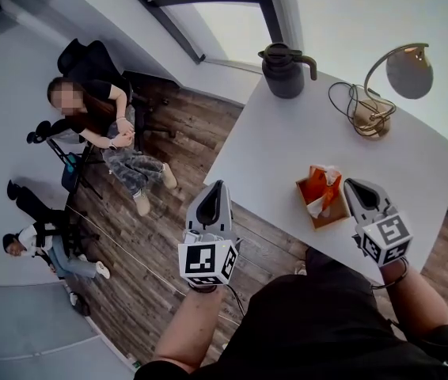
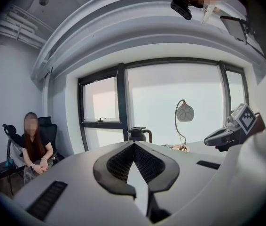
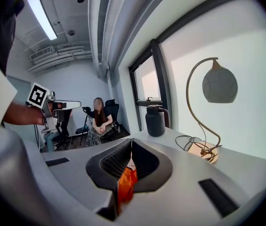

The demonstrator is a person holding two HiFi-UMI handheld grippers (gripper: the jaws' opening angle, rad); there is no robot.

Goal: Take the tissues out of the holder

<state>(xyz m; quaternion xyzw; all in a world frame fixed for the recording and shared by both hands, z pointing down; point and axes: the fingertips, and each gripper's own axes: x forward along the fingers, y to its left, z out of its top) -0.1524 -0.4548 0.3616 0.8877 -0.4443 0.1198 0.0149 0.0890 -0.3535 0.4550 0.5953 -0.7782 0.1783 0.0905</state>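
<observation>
Your right gripper (image 1: 352, 185) sat nearer the job, its jaws closed flat together with nothing pinched, as far as I could judge. The orange tissue pack (image 1: 321, 187) only showed through the slot beneath them in the right gripper view (image 3: 126, 182). In the head view the pack stood on end in the wooden holder (image 1: 313, 214), near the table's (image 1: 287, 141) front edge. It lay just beside your right tips at about 9 o'clock, crumpled top poking up.

Your left gripper (image 1: 222, 185) hung out over the floor, well apart from the holder, with the pack at its 3 o'clock. Its jaws were shut and empty too.

To my eye you needed those right jaws parted and swung left over the pack's top before any pull.

Nothing blocked that short path. The dark jug (image 1: 285, 71) was at 12 o'clock on the far edge. The arched lamp (image 1: 408, 70) and its looped cable (image 1: 343, 93) were at 1 o'clock, all well clear. A seated person (image 1: 105, 125) watched from 10 o'clock.
</observation>
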